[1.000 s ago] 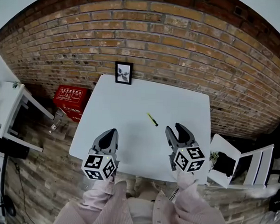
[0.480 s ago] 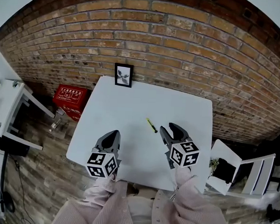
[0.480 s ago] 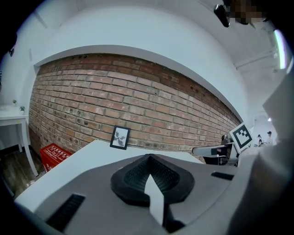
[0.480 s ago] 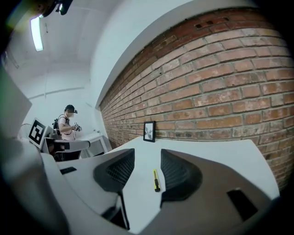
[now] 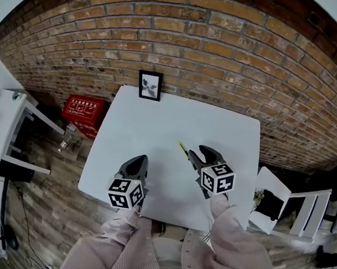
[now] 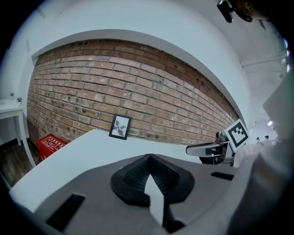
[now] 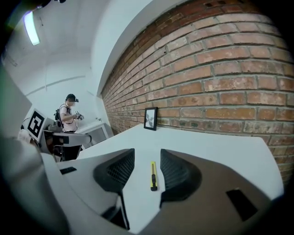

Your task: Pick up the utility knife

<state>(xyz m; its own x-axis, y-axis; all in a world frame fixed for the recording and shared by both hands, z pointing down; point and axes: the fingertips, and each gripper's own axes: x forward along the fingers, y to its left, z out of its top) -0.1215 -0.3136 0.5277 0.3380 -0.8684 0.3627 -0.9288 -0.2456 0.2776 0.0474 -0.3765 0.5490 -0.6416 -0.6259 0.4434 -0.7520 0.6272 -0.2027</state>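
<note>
Item: slim yellow-and-black utility knife (image 5: 183, 149), lying flat on the white rectangular table (image 5: 158, 116), about mid-table and right of centre, its length running roughly along the right gripper's line of sight.

Right gripper (image 5: 203, 153): grey two-jaw tool with marker cube, jaws spread wide and holding nothing. In the right gripper view the knife (image 7: 153, 176) sits in the gap between the two ribbed pads, so the gripper (image 7: 147, 158) looks lined up to straddle the handle. It is not yet clamped, and contact with either pad cannot be confirmed.

Left gripper (image 5: 138, 162): same build, jaws pressed together on nothing (parked, by the look of it), hovering over the near left part of the table, well apart from the knife.

Surroundings: small black-framed picture (image 5: 150, 85) propped at the far table edge against the red brick wall (image 5: 219, 54).

Clearance: bare tabletop all round the knife. The table's edges and the picture are well away, so lowering and closing should meet no obstacle. The knife's thin, low profile is the likelier difficulty.
</note>
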